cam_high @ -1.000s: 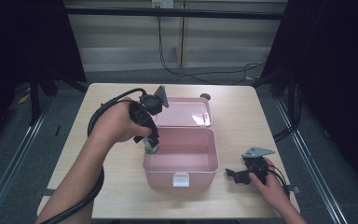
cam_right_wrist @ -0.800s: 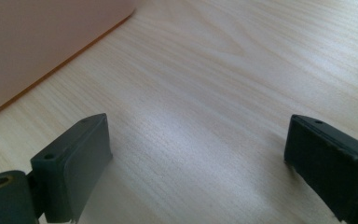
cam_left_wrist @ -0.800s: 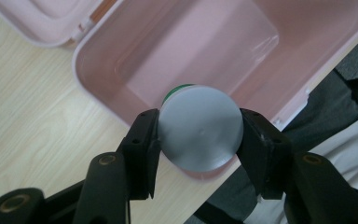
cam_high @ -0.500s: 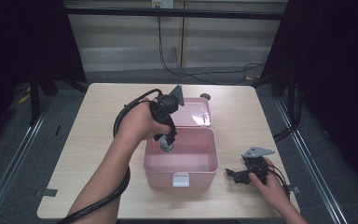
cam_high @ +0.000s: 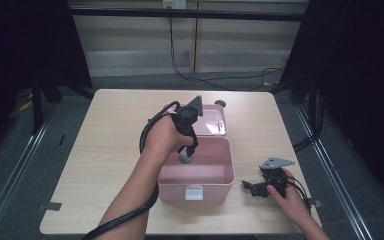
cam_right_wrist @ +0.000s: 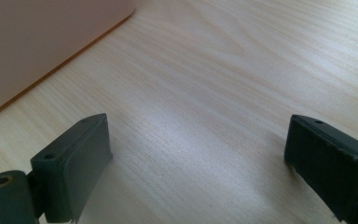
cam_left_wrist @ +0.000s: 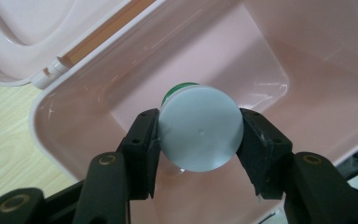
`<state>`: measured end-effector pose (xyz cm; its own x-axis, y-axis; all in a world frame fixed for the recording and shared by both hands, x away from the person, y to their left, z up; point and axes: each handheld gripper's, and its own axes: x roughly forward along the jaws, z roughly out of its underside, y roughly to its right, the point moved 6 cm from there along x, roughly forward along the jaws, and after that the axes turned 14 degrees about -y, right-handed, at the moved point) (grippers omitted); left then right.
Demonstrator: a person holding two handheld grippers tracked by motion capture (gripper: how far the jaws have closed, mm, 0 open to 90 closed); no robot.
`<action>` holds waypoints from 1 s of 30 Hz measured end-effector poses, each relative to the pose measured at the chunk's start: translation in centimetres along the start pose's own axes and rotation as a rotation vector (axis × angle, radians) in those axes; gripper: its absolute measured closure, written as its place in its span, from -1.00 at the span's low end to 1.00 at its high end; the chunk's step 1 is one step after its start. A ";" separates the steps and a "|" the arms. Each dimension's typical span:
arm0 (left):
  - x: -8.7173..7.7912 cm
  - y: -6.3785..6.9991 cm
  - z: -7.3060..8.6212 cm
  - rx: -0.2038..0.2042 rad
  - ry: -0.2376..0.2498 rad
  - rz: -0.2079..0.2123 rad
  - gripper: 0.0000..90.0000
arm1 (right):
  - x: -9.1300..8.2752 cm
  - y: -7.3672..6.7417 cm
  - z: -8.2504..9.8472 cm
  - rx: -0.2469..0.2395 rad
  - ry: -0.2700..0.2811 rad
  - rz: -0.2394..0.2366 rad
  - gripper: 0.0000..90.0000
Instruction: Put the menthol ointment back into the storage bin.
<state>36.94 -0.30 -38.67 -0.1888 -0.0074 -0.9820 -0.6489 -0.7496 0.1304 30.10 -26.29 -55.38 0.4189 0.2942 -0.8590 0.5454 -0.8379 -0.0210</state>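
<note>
The left gripper (cam_left_wrist: 199, 140) clamps a grey-capped bottle (cam_left_wrist: 200, 128) and holds it inside the open pink box (cam_high: 220, 176) at the desk's (cam_high: 105, 130) near edge. The right gripper (cam_high: 252, 189), jaws wide apart and empty, rests on the desk near its front right corner, beside the box.

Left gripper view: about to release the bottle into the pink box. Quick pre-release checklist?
1. Grip: left hand-held gripper has both jaws pressed on the bottle: ok.
2. Position: bottle is over the open box, inside its walls: ok.
3. Lid is folded back behind the box, out of the drop path: ok.
4. Box floor under the bottle looks bare in the left gripper view: ok.
5. Height of bottle above the floor: cannot tell.
6. Right hand-held gripper lies open on the table right of the box, out of the way: ok.
</note>
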 end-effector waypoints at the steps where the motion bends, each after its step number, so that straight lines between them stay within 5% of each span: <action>1: 0.1 -0.1 0.0 -0.015 -0.006 -0.002 0.12 | 0.0 0.0 0.0 -0.001 0.000 0.000 -0.85; 6: 0.9 -0.6 -0.5 -0.058 -0.003 -0.023 0.12 | 0.0 0.0 0.0 0.000 -0.001 0.000 -0.85; 7: 1.2 -0.5 -0.6 -0.092 -0.001 -0.013 0.12 | 0.0 0.0 0.0 0.000 0.000 0.000 -0.85; 30: 3.6 -1.0 -2.0 -0.200 0.017 0.007 0.12 | 0.0 0.0 0.0 -0.001 0.000 -0.001 -0.85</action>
<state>38.37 -0.90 -42.61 -0.1794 -0.0224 -0.9835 -0.4881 -0.8660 0.1087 30.09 -26.28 -55.38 0.4183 0.2948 -0.8591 0.5465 -0.8372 -0.0212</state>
